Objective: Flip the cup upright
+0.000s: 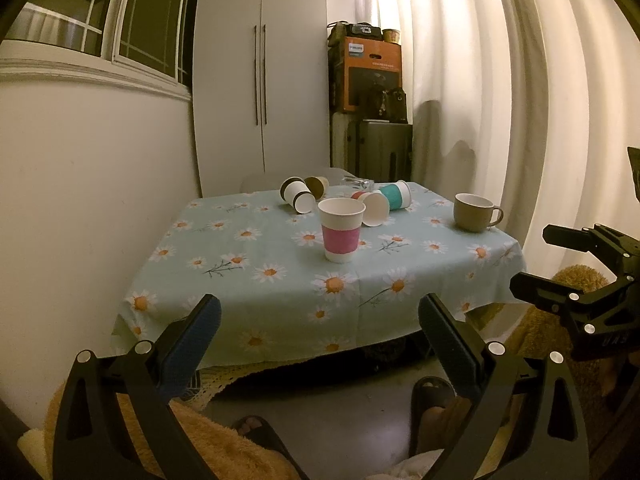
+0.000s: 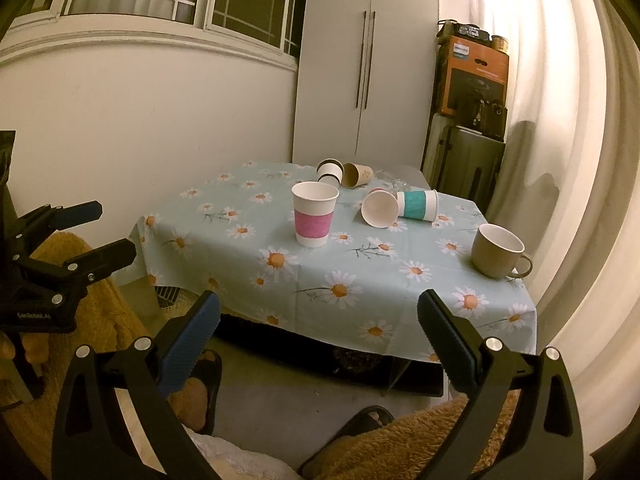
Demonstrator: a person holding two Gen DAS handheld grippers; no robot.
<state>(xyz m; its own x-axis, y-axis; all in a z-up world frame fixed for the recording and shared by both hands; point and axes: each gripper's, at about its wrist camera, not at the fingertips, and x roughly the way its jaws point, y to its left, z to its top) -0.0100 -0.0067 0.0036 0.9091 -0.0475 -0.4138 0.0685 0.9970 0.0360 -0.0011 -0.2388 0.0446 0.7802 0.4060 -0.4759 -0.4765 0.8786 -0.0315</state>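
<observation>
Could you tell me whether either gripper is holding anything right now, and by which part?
Nothing is held: the left gripper and right gripper both have open, empty jaws, short of the table.

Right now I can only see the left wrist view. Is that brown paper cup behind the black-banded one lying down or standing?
Observer: Lying down. The right wrist view shows the brown paper cup on its side, its open mouth turned toward the black-banded cup beside it.
Operator: Is the other hand's tool holding anything?
Observer: No. The right gripper has its fingers wide apart with nothing between them.
Operator: And mine, seen from outside?
Observer: The left gripper shows side-on at the picture's left edge, short of the table, with its fingers apart and empty.
</observation>
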